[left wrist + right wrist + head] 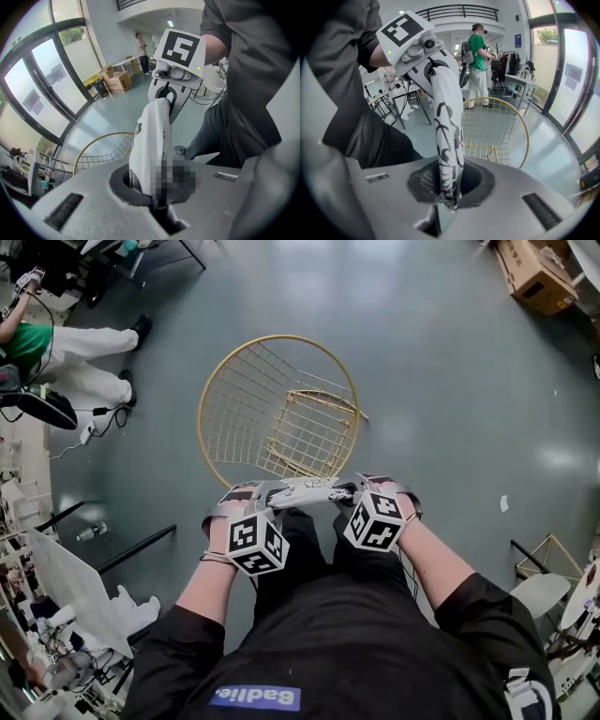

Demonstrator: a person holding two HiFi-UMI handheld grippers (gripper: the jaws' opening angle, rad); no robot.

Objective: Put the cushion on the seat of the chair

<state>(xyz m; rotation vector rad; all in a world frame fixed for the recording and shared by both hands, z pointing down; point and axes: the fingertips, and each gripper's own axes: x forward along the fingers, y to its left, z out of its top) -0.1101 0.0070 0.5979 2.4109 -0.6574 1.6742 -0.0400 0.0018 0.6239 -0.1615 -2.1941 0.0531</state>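
A flat white cushion (302,490) with black markings stretches between my two grippers, held in the air just in front of the chair. My left gripper (246,495) is shut on its left end, the cloth (152,145) running edge-on out of the jaws. The right gripper (361,487) is shut on the other end (447,140). The gold wire chair (281,413) has a round hoop back and a square mesh seat (309,432); it stands on the floor directly beyond the cushion. It appears again as the chair hoop (101,150) and the chair (497,126).
A person in a green top (56,348) stands at the far left near desks and cables. Cardboard boxes (534,273) sit at the top right. Black bars (136,549) lie on the floor at the left; another chair (544,582) is at the right edge.
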